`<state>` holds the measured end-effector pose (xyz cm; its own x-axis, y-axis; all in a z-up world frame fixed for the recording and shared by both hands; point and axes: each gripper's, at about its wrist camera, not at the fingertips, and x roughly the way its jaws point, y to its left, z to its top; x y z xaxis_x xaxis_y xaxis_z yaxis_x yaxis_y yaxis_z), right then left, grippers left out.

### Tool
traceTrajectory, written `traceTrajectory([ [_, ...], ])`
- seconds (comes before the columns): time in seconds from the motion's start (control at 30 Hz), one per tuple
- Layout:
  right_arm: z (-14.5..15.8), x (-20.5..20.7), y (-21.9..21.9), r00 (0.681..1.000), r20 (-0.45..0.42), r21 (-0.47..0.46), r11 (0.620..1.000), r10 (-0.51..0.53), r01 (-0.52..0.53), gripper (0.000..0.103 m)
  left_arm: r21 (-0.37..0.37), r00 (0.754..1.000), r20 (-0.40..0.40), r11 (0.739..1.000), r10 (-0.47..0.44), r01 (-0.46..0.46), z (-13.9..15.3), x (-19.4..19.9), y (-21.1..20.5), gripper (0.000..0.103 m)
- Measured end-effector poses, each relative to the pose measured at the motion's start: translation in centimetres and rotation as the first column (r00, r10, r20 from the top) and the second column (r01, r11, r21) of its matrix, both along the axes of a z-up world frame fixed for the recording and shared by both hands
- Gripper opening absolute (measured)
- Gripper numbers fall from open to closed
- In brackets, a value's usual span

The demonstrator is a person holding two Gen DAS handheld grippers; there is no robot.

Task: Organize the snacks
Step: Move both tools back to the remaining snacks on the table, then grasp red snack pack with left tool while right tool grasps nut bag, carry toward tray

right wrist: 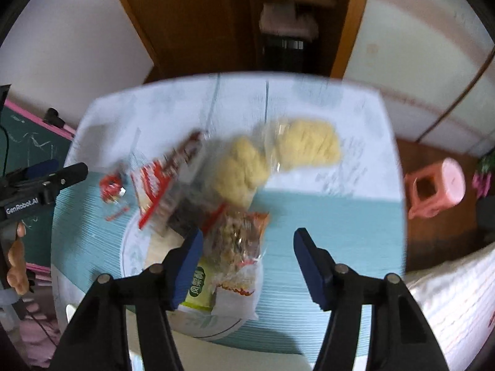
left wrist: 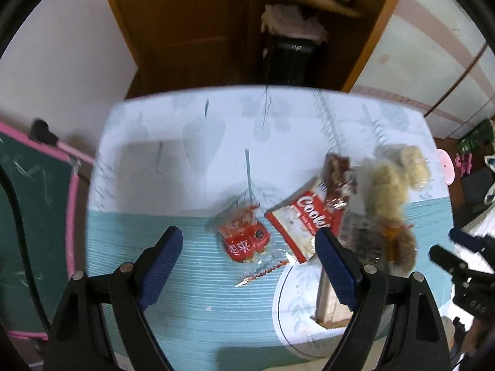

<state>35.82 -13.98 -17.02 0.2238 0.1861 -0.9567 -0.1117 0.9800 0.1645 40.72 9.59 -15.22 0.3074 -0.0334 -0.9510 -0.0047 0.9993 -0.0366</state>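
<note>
Pink stool (right wrist: pixel 434 190) in right view only; left view lacks it

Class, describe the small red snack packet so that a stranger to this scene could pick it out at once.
Start at the table with its teal striped cloth. Left of the snack heap, beside the red-and-white cookie box, lies the small red packet. It alone lies apart, clear-wrapped, with white characters.

Glossy clear-plastic snack wrappers (left wrist: pixel 247 241), ribbed, seemingly cloth table cover (left wrist: pixel 173 278), smooth wooden door (left wrist: pixel 191 24), matt pink plastic stool (right wrist: pixel 433 191)
</note>
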Motion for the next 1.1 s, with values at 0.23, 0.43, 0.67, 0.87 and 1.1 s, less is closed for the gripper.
traceTrajectory([
  [0.23, -3.7, 0.7, 0.3, 0.996, -0.08, 0.055, 0.998, -0.029, 0.034, 0.056, -0.051, 0.997, -0.068, 0.997, 0.048, -0.051, -4.5, 1.4, 0.5, 0.086],
  [0.43, -4.1, 0.5, 1.5, 0.998, -0.059, 0.027, 0.999, 0.019, -0.018, 0.046, -0.089, 0.99, -0.124, 0.993, 0.064, -0.076, -6.8, 1.8, 0.9, 0.064],
  [0.67, -3.7, 0.1, 1.8, 0.999, -0.026, 0.016, 0.999, 0.039, -0.039, 0.038, -0.088, 0.992, -0.102, 0.993, 0.074, -0.084, -7.4, 1.4, 0.9, 0.047],
  [0.87, -3.6, -0.1, 1.3, 1.0, -0.017, 0.041, 0.999, 0.024, -0.023, 0.036, -0.059, 0.994, -0.069, 0.994, 0.085, -0.089, -6.7, 0.5, 1.2, 0.034],
  [1.1, -1.4, -1.1, 0.1, 0.999, 0.032, 0.071, 0.997, 0.002, -0.004, 0.036, -0.05, 0.998, -0.008, 0.997, 0.055, -0.055, -3.4, -1.2, 0.9, 0.034],
])
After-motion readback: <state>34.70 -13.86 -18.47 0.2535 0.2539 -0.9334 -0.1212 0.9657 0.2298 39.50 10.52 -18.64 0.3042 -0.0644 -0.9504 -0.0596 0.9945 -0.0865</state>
